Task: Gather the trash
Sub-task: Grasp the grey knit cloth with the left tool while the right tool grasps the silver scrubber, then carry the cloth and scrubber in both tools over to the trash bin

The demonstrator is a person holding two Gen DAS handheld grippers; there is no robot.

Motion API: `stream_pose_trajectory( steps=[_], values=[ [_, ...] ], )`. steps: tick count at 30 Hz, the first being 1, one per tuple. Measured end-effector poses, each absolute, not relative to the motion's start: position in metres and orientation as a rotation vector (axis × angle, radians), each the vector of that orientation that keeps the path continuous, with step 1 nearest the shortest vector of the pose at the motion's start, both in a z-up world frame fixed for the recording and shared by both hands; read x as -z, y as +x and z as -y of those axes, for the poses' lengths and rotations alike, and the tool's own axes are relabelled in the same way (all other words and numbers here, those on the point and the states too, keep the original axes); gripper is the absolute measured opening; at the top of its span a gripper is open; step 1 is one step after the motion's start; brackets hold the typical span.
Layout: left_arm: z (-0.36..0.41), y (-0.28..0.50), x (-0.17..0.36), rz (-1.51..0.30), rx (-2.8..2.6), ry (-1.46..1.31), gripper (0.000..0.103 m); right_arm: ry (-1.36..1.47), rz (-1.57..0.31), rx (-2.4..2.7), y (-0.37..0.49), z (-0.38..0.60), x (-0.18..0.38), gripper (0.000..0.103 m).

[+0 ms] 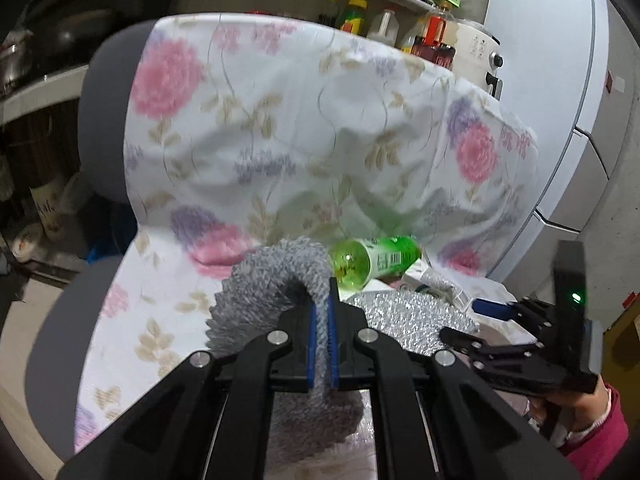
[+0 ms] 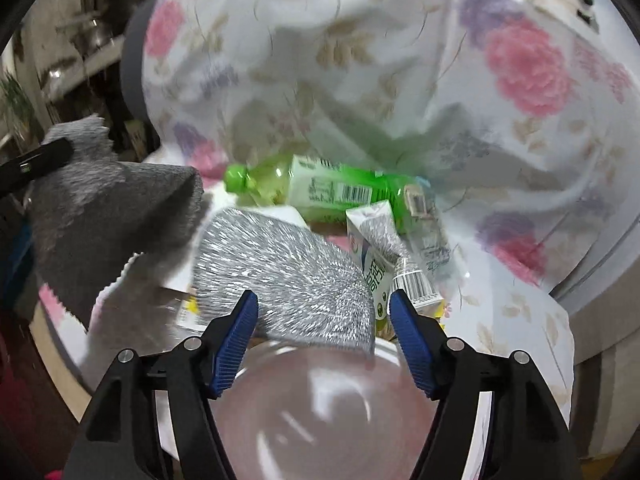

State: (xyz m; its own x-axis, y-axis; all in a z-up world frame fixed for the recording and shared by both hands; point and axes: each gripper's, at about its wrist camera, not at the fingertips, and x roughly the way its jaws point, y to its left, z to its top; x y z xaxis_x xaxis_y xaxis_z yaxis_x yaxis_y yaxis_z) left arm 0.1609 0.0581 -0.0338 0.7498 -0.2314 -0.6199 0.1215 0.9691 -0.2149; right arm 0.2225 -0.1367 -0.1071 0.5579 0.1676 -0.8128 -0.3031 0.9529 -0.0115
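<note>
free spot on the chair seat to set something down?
Bare floral cover on the seat, left of the grey cloth in the left gripper. Crowded on the other side: green bottle, silver scrubber, small carton and glass bowl packed together.

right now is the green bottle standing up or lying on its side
Lying on its side. The green bottle rests lengthwise on the floral cloth, cap pointing left, behind the silver scouring pad.
</note>
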Motion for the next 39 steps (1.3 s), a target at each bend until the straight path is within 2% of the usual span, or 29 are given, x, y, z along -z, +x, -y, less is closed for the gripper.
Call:
stream_pose_trajectory(
  steps=[2, 4, 5, 7, 9, 13, 18, 22, 23, 25, 29, 30, 33, 35, 37, 39],
  values=[
    [-0.060, 0.162, 0.039, -0.700, 0.203, -0.173, 0.003, -0.138, -0.955, -0.286, 0.225, 0.137, 0.111, 0.067],
    [-0.061, 0.162, 0.043, -0.702, 0.207, -0.178, 0.003, -0.131, -0.967, -0.293, 0.226, 0.135, 0.113, 0.051],
    [-0.062, 0.162, 0.045, -0.703, 0.209, -0.182, 0.003, -0.133, -0.965, -0.295, 0.225, 0.134, 0.113, 0.047],
    [-0.062, 0.162, 0.046, -0.703, 0.210, -0.183, 0.003, -0.131, -0.956, -0.303, 0.222, 0.131, 0.110, 0.028],
    [-0.063, 0.161, 0.045, -0.700, 0.206, -0.186, 0.003, -0.119, -0.922, -0.304, 0.221, 0.129, 0.103, 0.026],
    [-0.068, 0.157, 0.034, -0.673, 0.189, -0.176, 0.003, -0.088, -0.798, -0.307, 0.215, 0.129, 0.071, 0.012],
    [-0.063, 0.145, -0.005, -0.590, 0.186, -0.135, 0.003, -0.040, -0.656, -0.305, 0.199, 0.139, 0.023, 0.011],
    [-0.049, 0.136, -0.030, -0.545, 0.185, -0.100, 0.003, 0.037, -0.772, -0.332, 0.212, 0.152, 0.022, 0.026],
    [-0.046, 0.136, -0.030, -0.545, 0.182, -0.093, 0.003, 0.031, -0.802, -0.318, 0.215, 0.154, 0.029, 0.025],
    [-0.041, 0.136, -0.027, -0.556, 0.185, -0.090, 0.003, 0.048, -0.841, -0.307, 0.218, 0.159, 0.044, 0.010],
    [-0.038, 0.137, -0.016, -0.582, 0.192, -0.088, 0.003, 0.134, -0.845, -0.331, 0.216, 0.174, 0.054, 0.010],
    [-0.038, 0.139, -0.014, -0.589, 0.192, -0.091, 0.003, 0.154, -0.843, -0.345, 0.217, 0.176, 0.053, 0.015],
    [-0.040, 0.138, -0.012, -0.589, 0.186, -0.092, 0.003, 0.132, -0.848, -0.337, 0.218, 0.175, 0.051, 0.017],
    [-0.041, 0.138, -0.012, -0.586, 0.184, -0.094, 0.003, 0.095, -0.854, -0.321, 0.220, 0.171, 0.052, 0.021],
    [-0.042, 0.137, -0.012, -0.587, 0.183, -0.098, 0.003, 0.076, -0.850, -0.310, 0.219, 0.170, 0.053, 0.033],
    [-0.043, 0.137, -0.011, -0.588, 0.181, -0.098, 0.003, 0.057, -0.830, -0.297, 0.217, 0.169, 0.052, 0.032]
  ],
)
